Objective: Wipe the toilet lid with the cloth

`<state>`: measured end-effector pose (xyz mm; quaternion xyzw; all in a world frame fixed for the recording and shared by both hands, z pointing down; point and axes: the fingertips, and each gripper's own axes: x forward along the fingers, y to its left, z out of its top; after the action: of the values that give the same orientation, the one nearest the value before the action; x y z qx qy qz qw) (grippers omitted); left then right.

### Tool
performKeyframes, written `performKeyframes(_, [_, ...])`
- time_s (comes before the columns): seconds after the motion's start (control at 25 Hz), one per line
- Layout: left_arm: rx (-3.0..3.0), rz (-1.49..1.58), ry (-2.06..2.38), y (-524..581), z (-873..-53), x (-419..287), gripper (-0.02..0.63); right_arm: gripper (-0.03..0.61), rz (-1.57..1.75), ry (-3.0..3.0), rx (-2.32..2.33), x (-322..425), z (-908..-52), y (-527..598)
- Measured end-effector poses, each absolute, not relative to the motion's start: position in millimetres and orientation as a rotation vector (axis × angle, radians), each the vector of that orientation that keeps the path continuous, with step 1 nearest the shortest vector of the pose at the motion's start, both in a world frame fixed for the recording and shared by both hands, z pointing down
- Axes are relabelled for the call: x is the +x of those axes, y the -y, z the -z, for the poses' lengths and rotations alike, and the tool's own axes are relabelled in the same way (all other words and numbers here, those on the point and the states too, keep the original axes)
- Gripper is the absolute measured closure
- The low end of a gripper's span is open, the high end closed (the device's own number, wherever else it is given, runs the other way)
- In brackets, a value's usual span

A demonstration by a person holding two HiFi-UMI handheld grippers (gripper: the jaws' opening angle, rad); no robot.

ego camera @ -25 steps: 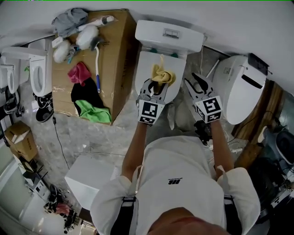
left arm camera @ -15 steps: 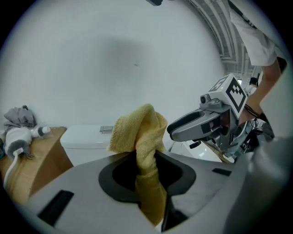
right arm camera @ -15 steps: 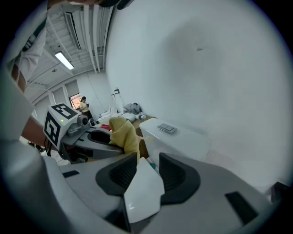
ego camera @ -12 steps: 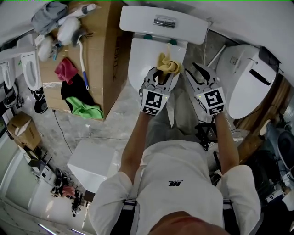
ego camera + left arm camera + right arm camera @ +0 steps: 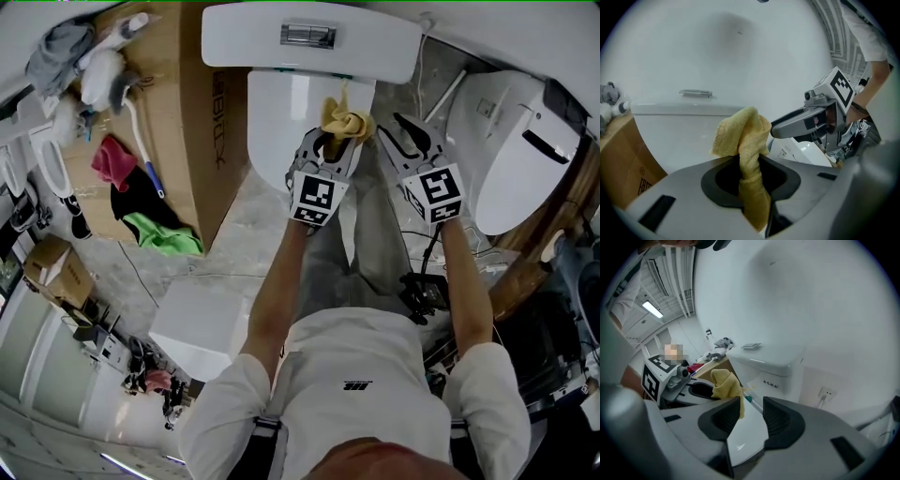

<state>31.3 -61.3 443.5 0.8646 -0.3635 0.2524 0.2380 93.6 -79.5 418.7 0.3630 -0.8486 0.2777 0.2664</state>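
**Yellow cloth pinched, poised at the lid's far right corner**

The left gripper point(image 5: 333, 148) is clamped on a yellow cloth point(image 5: 345, 120). A narrow strand runs between its jaws, and the rest bunches loose beyond the tips. The bunch sits over the far right part of the toilet lid point(image 5: 286, 122); I cannot tell whether it touches. The right gripper point(image 5: 401, 141) is empty, jaws apart, just right of the cloth.

Risks, as I judge them:
- With so thin a strand in the grip, drag across the lid could pull the cloth out.
- If the floppy bunch folds aside, the hard jaw tips would rub the lid instead.
- A sweep to the right would meet the empty gripper or run off the lid's edge.

The cistern point(image 5: 309, 37) closes off the far end. The lid's left and near parts lie bare, giving the most room. A cardboard box point(image 5: 202, 122) stands left across a strip of floor, and a second toilet point(image 5: 511, 169) stands apart on the right.
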Motion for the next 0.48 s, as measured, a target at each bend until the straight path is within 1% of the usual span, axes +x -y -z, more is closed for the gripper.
performKeyframes(0.48, [2.328, -0.74, 0.911, 65.9, -535.1, 63.6, 0.509, 0.41, -0.785, 2.244, 0.966, 112.0, -496.5, 81.2])
